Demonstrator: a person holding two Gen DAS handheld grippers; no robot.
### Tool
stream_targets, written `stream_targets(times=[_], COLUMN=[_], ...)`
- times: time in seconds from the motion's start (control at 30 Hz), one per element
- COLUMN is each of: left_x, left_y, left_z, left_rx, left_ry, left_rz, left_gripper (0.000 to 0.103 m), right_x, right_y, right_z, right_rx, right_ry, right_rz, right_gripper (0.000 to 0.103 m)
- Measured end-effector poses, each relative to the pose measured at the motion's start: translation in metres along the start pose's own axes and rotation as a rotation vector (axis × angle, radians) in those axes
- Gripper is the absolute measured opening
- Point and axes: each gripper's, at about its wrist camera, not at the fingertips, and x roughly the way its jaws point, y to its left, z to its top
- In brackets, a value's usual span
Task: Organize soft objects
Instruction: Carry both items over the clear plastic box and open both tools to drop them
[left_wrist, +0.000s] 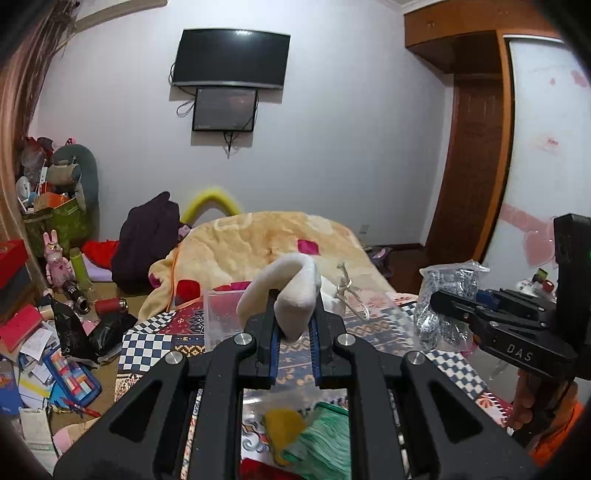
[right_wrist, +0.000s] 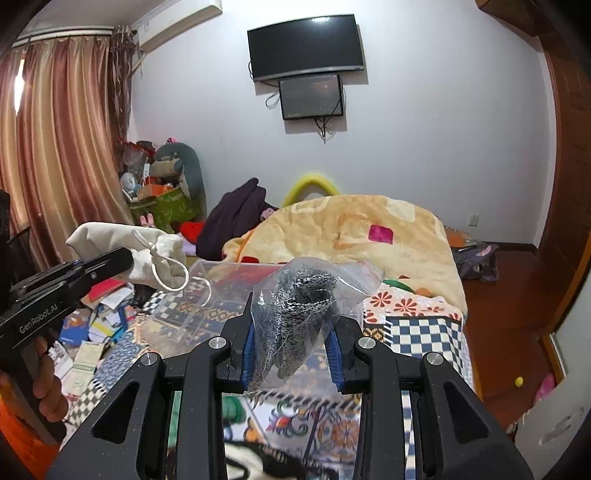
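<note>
My left gripper is shut on a cream drawstring cloth pouch and holds it in the air above the bed; the pouch also shows in the right wrist view with its cord loop hanging. My right gripper is shut on a clear zip bag of grey-black knit fabric, also held up; it shows at the right of the left wrist view. A clear plastic box sits on the patterned bedspread just beyond both grippers.
A yellow blanket covers the far half of the bed. A dark garment lies at its left edge. The floor at left is strewn with papers and boxes. A wooden wardrobe stands right. Green and yellow soft items lie under my left gripper.
</note>
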Motion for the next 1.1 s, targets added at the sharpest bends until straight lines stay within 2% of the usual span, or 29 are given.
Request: stream_targets(times=[0.53, 0.67, 0.8, 0.87, 0.9, 0.93, 1.0, 1.1], left_x=[0.091, 0.104, 0.105, 0.104, 0.103, 0.101, 0.096, 0.086], left_y=[0.017, 0.020, 0.020, 0.018, 0.018, 0.017, 0.018, 0.022], left_z=[-0.022, -0.027, -0.032, -0.033, -0.033, -0.034, -0.034, -0.031], left_rx=[0.012, -0.013, -0.012, -0.008, -0.009, -0.013, -0.024, -0.039], left_ry=[0.215, 0.280, 0.300, 0.308, 0.312, 0.315, 0.313, 0.296], left_rz=[0.007, -0.007, -0.009, -0.016, -0.019, -0.023, -0.031, -0.041], left_gripper=[0.013, 0.013, 0.013, 0.014, 0.017, 0.022, 0.030, 0.040], right_x=[0.087, 0.100, 0.102, 0.104, 0.104, 0.101, 0.094, 0.081], right_y=[0.008, 0.007, 0.011, 0.014, 0.015, 0.016, 0.018, 0.020], right_z=[0.000, -0.007, -0.011, -0.012, -0.012, -0.012, -0.010, -0.007], right_rx=[-0.088, -0.096, -0.113, -0.121, -0.125, -0.128, -0.134, -0.155], right_ry=[0.209, 0.266, 0.295, 0.310, 0.312, 0.308, 0.281, 0.248], right_rz=[-0.033, -0.043, -0.052, -0.049, -0.049, -0.052, -0.060, -0.068], right_gripper=[0.029, 0.030, 0.030, 0.035, 0.043, 0.054, 0.067, 0.069])
